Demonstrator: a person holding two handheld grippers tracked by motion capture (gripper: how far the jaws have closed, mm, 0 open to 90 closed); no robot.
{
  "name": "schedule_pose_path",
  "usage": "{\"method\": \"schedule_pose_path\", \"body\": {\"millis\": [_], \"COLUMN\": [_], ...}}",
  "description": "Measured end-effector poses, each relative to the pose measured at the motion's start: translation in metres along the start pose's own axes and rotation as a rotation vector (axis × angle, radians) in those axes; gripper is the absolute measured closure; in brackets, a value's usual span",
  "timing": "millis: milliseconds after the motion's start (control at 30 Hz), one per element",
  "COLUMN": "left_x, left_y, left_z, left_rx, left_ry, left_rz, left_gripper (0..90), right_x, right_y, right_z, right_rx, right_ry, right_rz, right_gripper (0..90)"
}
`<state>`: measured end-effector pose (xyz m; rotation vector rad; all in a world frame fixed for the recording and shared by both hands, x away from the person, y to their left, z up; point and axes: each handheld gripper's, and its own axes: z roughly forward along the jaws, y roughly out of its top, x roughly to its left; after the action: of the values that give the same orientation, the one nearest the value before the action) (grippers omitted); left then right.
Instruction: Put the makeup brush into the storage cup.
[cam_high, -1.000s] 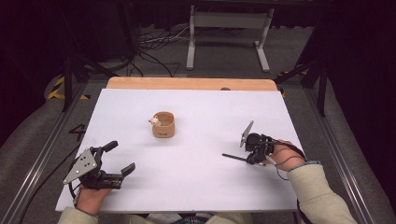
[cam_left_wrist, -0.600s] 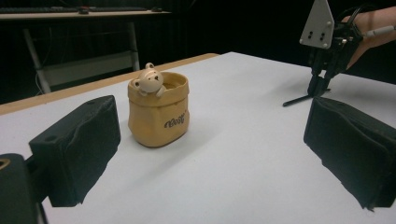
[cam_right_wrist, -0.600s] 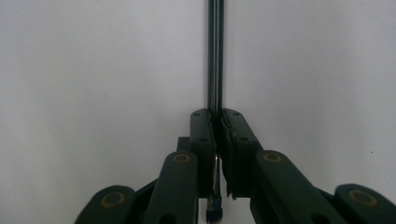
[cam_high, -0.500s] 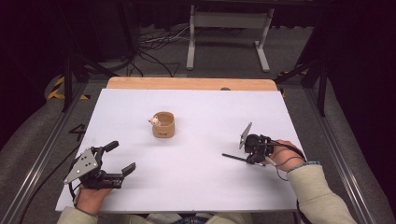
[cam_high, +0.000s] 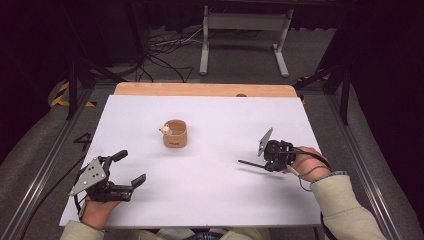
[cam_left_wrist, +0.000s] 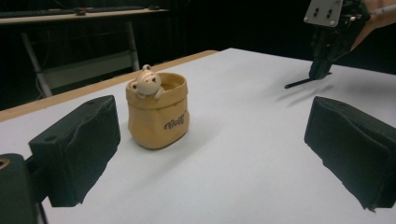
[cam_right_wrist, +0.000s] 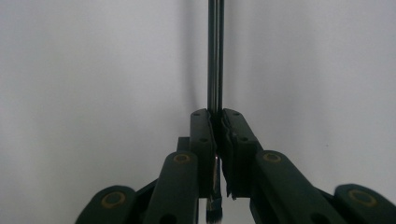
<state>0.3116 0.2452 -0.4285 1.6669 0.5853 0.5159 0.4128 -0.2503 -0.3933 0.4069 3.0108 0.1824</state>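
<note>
Fig.: my right gripper (cam_high: 266, 161), fingers clamped on pen (cam_high: 248, 163), sits unmoved vs a sec ago, low over table (cam_high: 210, 200); left gripper (cam_high: 131, 169) open, idle. Pot (cam_high: 175, 134) well apart; carry pending.

The high view looks down on the white table (cam_high: 210, 195); the low left gripper view shares its tan bear-topped pot (cam_high: 174, 134), frame centre-left (cam_left_wrist: 157, 111).

Lab or studio: white-topped table (cam_high: 210, 200), metal frame rails (cam_high: 37, 172), floor cables (cam_high: 160, 47), dark surroundings.
</note>
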Motion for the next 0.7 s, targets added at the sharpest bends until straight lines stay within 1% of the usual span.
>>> {"method": "schedule_pose_path", "body": {"millis": [33, 67, 100, 133, 167, 200, 267, 300, 367, 433, 467, 500, 533, 600, 667, 700], "left_x": [0.0, 0.001, 0.001, 0.001, 0.001, 0.0, -0.001, -0.002, -0.002, -0.001, -0.001, -0.001, 0.0, -0.001, -0.001, -0.002], "left_y": [0.0, 0.002, 0.003, 0.003, 0.004, 0.007, 0.008, 0.01, 0.011, 0.015, 0.016, 0.016, 0.018, 0.021, 0.023, 0.024], "left_z": [0.0, 0.001, 0.001, 0.001, 0.002, 0.003, 0.004, 0.005, 0.007, 0.01, 0.012, 0.012, 0.016, 0.022, 0.028, 0.031], "left_rx": [0.0, -0.011, -0.008, -0.008, -0.013, -0.004, -0.004, -0.006, -0.009, -0.011, -0.014, -0.014, -0.023, -0.017, -0.019, -0.015], "left_ry": [0.0, -0.019, -0.028, -0.028, -0.043, -0.067, -0.072, -0.092, -0.098, -0.118, -0.134, -0.134, -0.145, -0.151, -0.16, -0.168], "left_rz": [0.0, -0.006, -0.004, -0.004, -0.01, 0.004, 0.009, 0.009, 0.014, 0.008, 0.002, 0.002, 0.001, 0.011, 0.012, 0.015], "left_gripper": [4.1, 4.0, 4.0, 4.3, 4.3, 6.3, 6.6, 6.8, 6.9, 6.9, 7.1, 7.9, 7.9, 8.4, 8.3, 8.2], "right_x": [0.0, 0.001, 0.001, 0.002, 0.002, 0.004, 0.005, 0.008, 0.01, 0.013, 0.014, 0.015, 0.015, 0.017, 0.02, 0.021], "right_y": [0.001, 0.002, 0.002, 0.003, 0.003, 0.006, 0.007, 0.01, 0.014, 0.018, 0.019, 0.021, 0.021, 0.026, 0.031, 0.035], "right_z": [-0.002, -0.006, -0.008, -0.011, -0.011, -0.017, -0.019, -0.025, -0.029, -0.033, -0.036, -0.038, -0.038, -0.043, -0.048, -0.05], "right_rx": [0.0, -0.004, -0.008, -0.011, -0.011, -0.029, -0.035, -0.045, -0.047, -0.059, -0.067, -0.071, -0.071, -0.084, -0.08, -0.081], "right_ry": [-0.006, -0.014, -0.02, -0.022, -0.022, -0.035, -0.037, -0.043, -0.052, -0.047, -0.042, -0.038, -0.038, -0.044, -0.049, -0.048], "right_rz": [-0.002, -0.003, -0.004, -0.005, -0.005, -0.007, -0.011, -0.024, -0.032, -0.039, -0.044, -0.043, -0.043, -0.059, -0.07, -0.088], "right_gripper": [84.1, 84.1, 84.1, 84.1, 84.1, 84.1, 84.1, 84.1, 84.1, 84.1, 84.1, 84.0, 84.0, 84.1, 84.0, 84.0]}}
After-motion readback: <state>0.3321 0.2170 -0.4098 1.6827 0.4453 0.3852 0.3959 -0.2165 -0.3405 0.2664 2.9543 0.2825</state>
